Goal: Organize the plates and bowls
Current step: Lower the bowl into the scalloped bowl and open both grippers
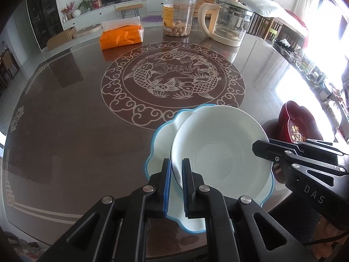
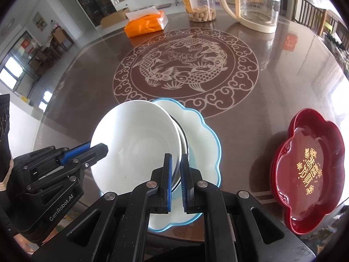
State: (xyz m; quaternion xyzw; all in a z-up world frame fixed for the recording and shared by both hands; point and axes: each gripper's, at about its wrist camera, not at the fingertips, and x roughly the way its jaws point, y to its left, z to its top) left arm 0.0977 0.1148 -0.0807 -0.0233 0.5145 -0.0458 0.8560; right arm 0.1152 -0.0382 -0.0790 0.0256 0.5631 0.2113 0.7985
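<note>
Dark table (image 1: 76, 131) with fish inlay, near edge: white bowl (image 1: 218, 148) sits on blue-rimmed scalloped plate (image 1: 161, 135). Left gripper (image 1: 176, 174) clamps bowl's near rim; right gripper (image 2: 176, 170) clamps opposite rim. Red dish (image 2: 309, 161) lies apart.

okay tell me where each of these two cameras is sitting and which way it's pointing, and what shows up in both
Left wrist: rides the left gripper, angled down across the table; its jaws pinch the white bowl's near rim; right gripper enters from the right.
Right wrist: rides the right gripper, angled down likewise; jaws pinch the bowl's right rim; left gripper enters from the left.
Shared: bowl, blue-rimmed plate, red dish, kettle, jar, tissue pack.
</note>
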